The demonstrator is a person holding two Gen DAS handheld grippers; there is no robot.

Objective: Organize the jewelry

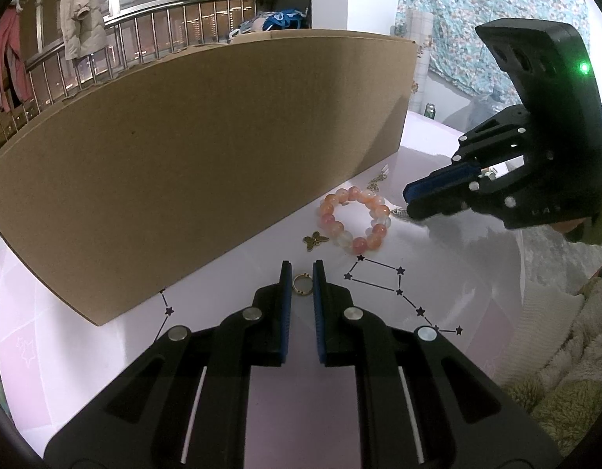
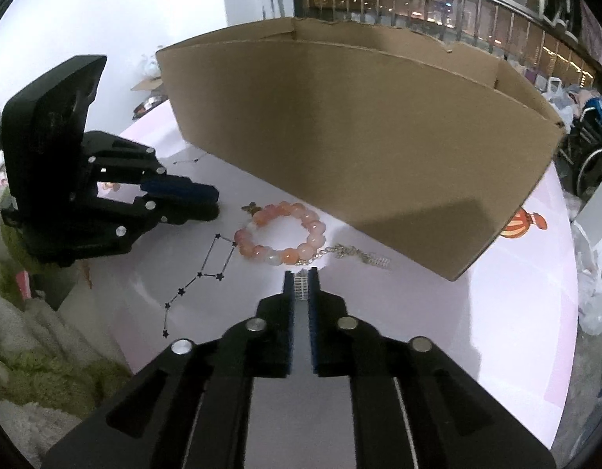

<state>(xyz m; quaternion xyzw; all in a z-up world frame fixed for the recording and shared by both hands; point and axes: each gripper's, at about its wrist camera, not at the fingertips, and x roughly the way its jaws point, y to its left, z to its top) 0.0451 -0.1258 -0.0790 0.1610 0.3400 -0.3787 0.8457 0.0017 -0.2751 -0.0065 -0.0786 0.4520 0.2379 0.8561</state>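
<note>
Both jaws straddle jewelry: left, ring [image 1: 302,285]; right, silver charm [image 2: 300,285].

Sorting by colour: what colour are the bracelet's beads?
Orange, pink and milky white beads on the bracelet, clearest in the right wrist view.

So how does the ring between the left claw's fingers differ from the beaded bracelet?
The ring is a thin gold metal band; the bracelet is a loop of chunky pink, orange and white beads. The ring is far smaller. The ring sits between the left claw fingers; the bracelet lies beyond them. Both lie flat on the table.
</note>
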